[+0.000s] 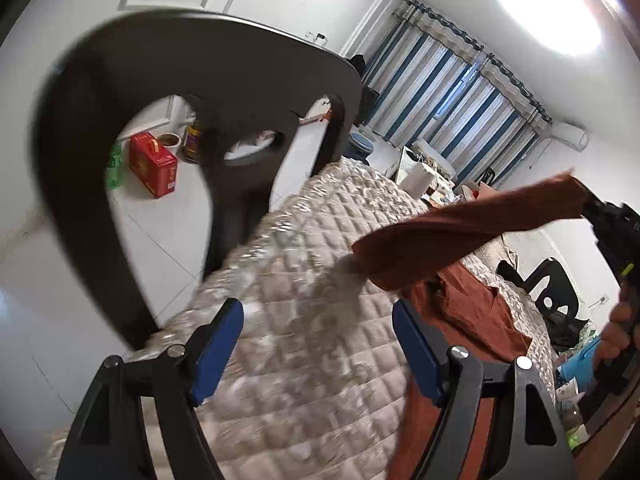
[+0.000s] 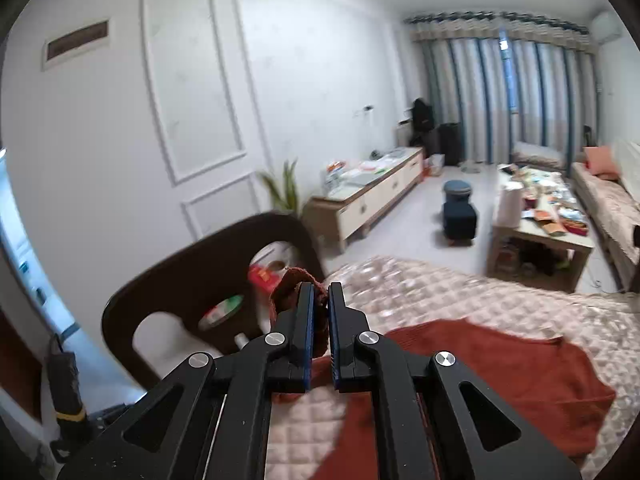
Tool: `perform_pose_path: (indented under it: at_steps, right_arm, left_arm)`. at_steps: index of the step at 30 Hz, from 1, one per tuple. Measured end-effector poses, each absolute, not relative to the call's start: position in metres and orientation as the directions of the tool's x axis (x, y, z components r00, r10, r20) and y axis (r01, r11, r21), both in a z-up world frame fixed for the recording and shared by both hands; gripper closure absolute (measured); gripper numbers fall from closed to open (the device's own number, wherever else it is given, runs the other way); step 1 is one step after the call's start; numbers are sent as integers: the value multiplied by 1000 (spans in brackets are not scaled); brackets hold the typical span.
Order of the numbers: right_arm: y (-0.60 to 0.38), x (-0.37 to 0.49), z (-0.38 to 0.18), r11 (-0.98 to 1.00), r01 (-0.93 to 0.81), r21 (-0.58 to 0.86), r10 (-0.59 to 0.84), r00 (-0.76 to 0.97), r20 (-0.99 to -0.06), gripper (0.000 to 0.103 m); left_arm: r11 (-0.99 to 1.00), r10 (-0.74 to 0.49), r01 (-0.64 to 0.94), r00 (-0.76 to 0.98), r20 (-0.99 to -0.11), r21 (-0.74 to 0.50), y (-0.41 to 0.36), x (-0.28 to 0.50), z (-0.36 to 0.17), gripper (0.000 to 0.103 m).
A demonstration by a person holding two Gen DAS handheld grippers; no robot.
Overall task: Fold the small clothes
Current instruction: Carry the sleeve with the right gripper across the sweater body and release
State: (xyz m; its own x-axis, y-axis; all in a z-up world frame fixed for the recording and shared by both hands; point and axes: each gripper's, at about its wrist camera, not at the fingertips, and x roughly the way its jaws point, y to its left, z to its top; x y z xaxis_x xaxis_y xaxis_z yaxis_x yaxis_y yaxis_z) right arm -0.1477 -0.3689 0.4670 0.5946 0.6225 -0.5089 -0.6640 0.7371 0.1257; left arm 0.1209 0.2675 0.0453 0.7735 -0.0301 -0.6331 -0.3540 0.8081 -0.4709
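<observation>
A rust-red knitted garment (image 2: 500,368) lies spread on the quilted beige cover (image 2: 420,288). My right gripper (image 2: 322,288) is shut on one bunched end of it, and the cloth sticks out past the fingertips. In the left wrist view that lifted strip (image 1: 460,232) stretches up to the right gripper (image 1: 586,204), held by a hand at the right edge. The remainder of the garment (image 1: 472,312) stays crumpled on the cover below. My left gripper (image 1: 316,312) hangs open over the bare quilt, with its right finger (image 1: 416,344) beside the garment's edge and nothing between its blue pads.
A dark wooden chair back (image 1: 120,120) stands at the cover's left edge, also the chair back (image 2: 192,272). A red box (image 1: 154,164) sits on the floor behind it. Farther off are a low cabinet (image 2: 368,192), a blue stool (image 2: 460,212) and a cluttered coffee table (image 2: 540,224).
</observation>
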Motion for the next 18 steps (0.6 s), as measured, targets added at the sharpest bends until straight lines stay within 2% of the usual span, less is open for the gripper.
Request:
perform_pose_path:
  at_steps: [18]
  right_arm:
    - [-489,-84,500,906,-381,183,421,780,-462,97]
  left_arm:
    - [848,-92,-294,738,-669,-441,217,224,30,24]
